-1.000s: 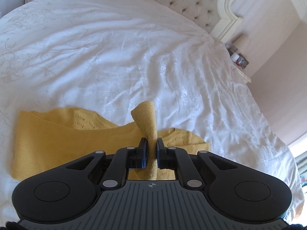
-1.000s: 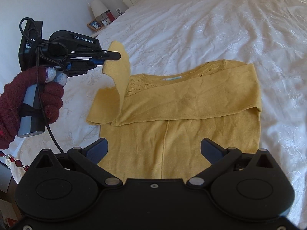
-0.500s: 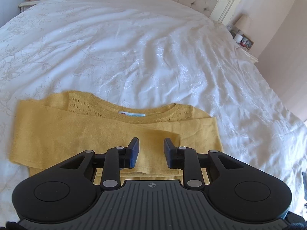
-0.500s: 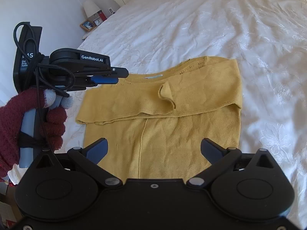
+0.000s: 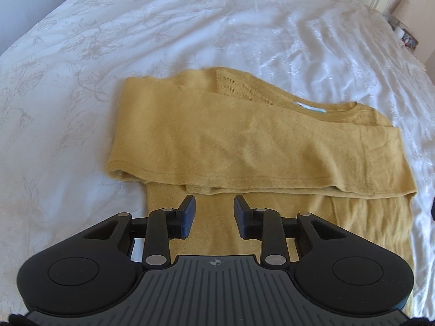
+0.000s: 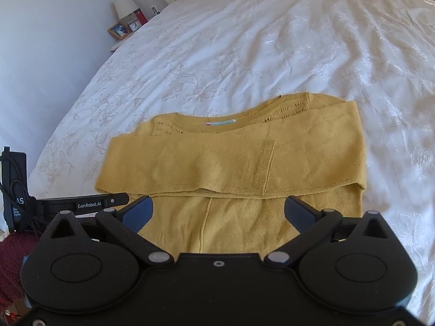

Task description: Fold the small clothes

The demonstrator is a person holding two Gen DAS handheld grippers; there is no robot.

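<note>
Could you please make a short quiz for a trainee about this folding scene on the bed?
1. True or false: the left claw is shut on a sleeve of the yellow sweater.
2. Multiple choice: where do both sleeves lie? A) spread out on the white bedspread; B) folded across the chest of the sweater; C) hanging off the bed.
3. Fill in: the right claw is ____ and holds nothing.

Key
1. False: it is open and empty, above the lower part of the sweater.
2. B: one cuff rests on top of the other sleeve, below the neck label.
3. open
</note>
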